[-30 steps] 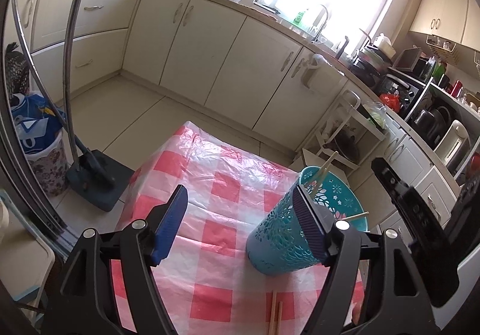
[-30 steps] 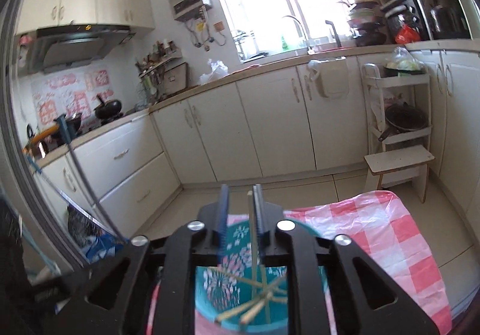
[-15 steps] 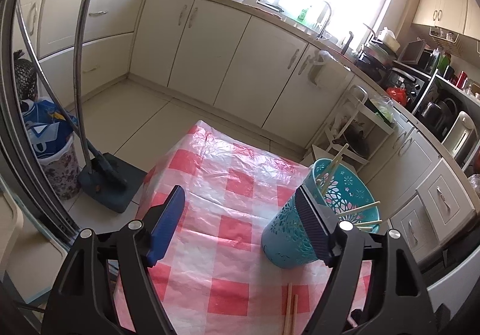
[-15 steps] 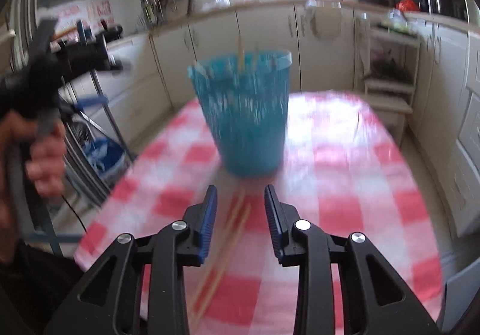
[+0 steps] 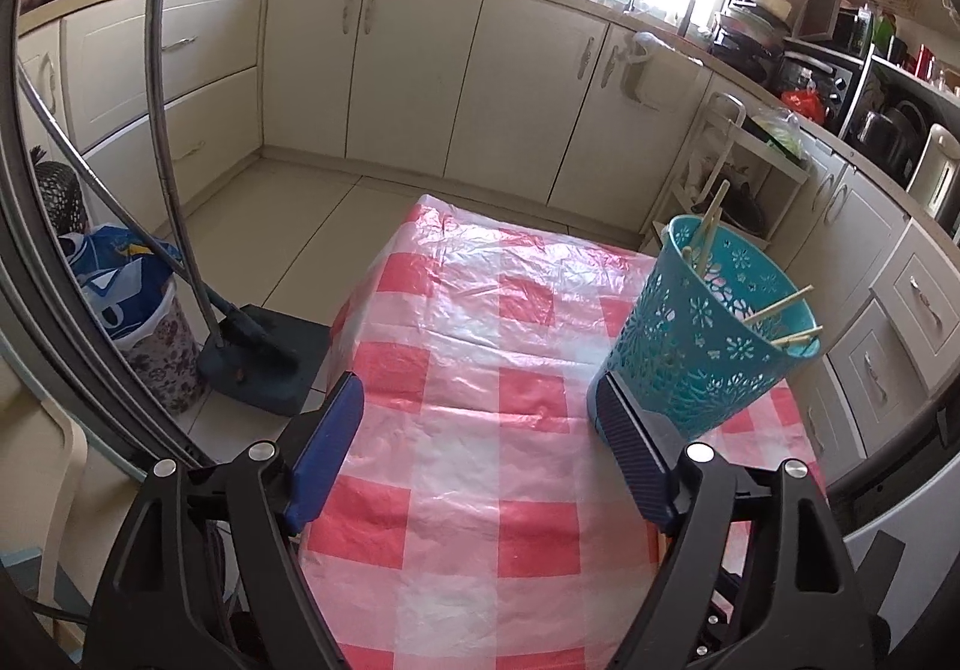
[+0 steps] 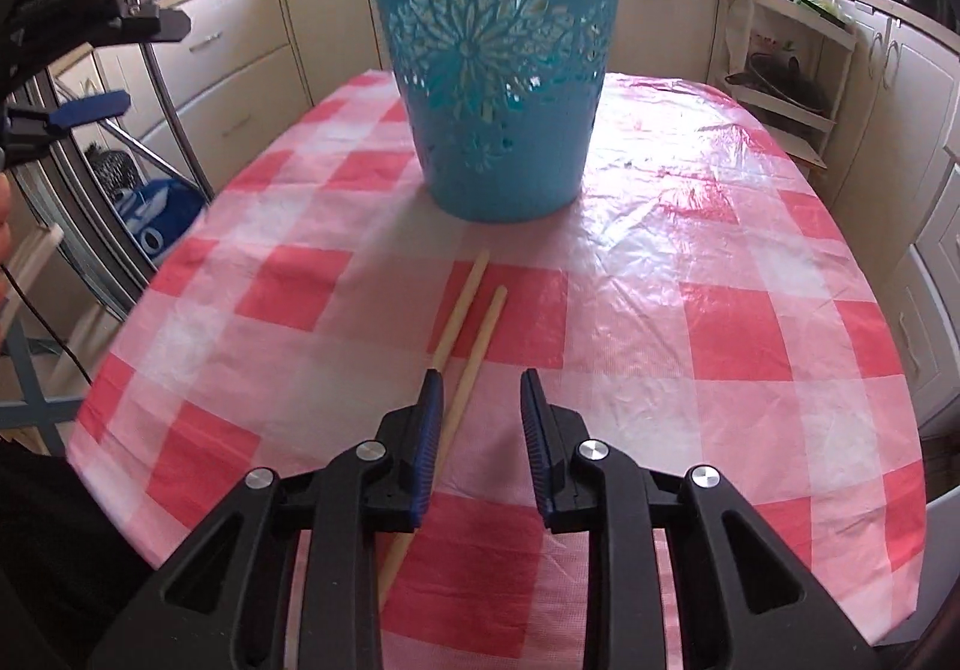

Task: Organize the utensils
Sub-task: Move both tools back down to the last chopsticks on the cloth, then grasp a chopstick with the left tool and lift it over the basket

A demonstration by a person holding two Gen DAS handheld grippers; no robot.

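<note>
Jaws on the right gripper point(image 6: 480, 400) stand partly apart, holding nothing, low over the checked bench point(image 6: 750, 322). One loose chopstick point(image 6: 474, 352) runs between them; its partner point(image 6: 459, 310) lies just left, slipping under the left jaw. Beyond, the blue basket point(image 6: 498, 69) stands upright at the far middle, several chopsticks point(image 5: 774, 310) already leaning inside. To do this well, I'd shift slightly left so both sticks sit between the pads, drop until the tips nearly touch the cloth, then close squarely. Off to the left, the left gripper point(image 5: 480, 418) hangs wide open and empty, near the basket's base.
</note>
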